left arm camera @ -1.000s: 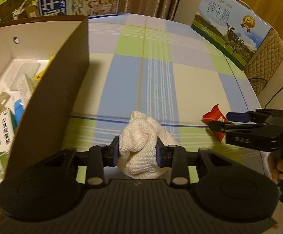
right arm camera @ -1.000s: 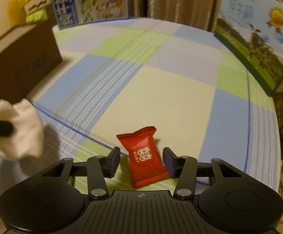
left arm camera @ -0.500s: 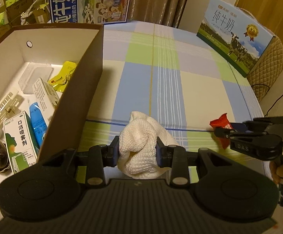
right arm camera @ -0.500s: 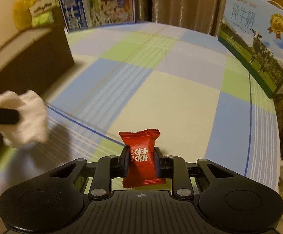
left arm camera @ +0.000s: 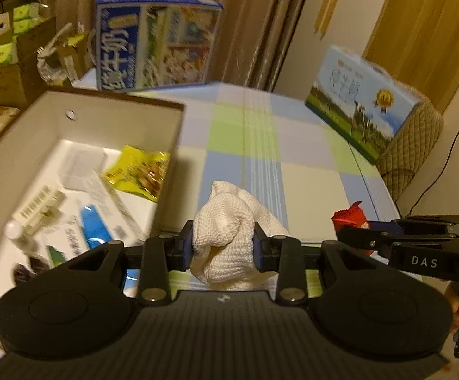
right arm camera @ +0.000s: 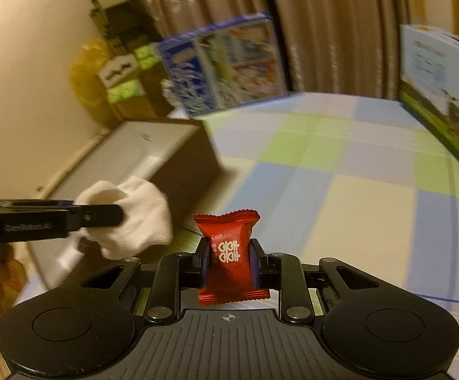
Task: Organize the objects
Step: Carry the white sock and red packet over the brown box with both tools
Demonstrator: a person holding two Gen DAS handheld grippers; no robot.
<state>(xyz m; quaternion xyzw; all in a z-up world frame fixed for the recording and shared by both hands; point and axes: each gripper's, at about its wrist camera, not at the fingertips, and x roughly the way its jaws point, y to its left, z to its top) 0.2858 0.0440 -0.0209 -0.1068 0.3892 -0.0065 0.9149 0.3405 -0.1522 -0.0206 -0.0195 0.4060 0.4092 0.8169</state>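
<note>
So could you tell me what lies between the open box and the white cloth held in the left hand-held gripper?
Nothing lies there: in the left wrist view only bare checked tablecloth separates the open box from the white cloth.

1. Dim, warm yellowish indoor light; the source lies outside both views.
2. Motion blur smears the milk cartons [right arm camera: 226, 63] and the open box [left arm camera: 80, 171]; their print is probably unreadable.
3. Fisheye distortion bends the edges; the corners are dark.
4. Near gripper bodies are sharp.
</note>
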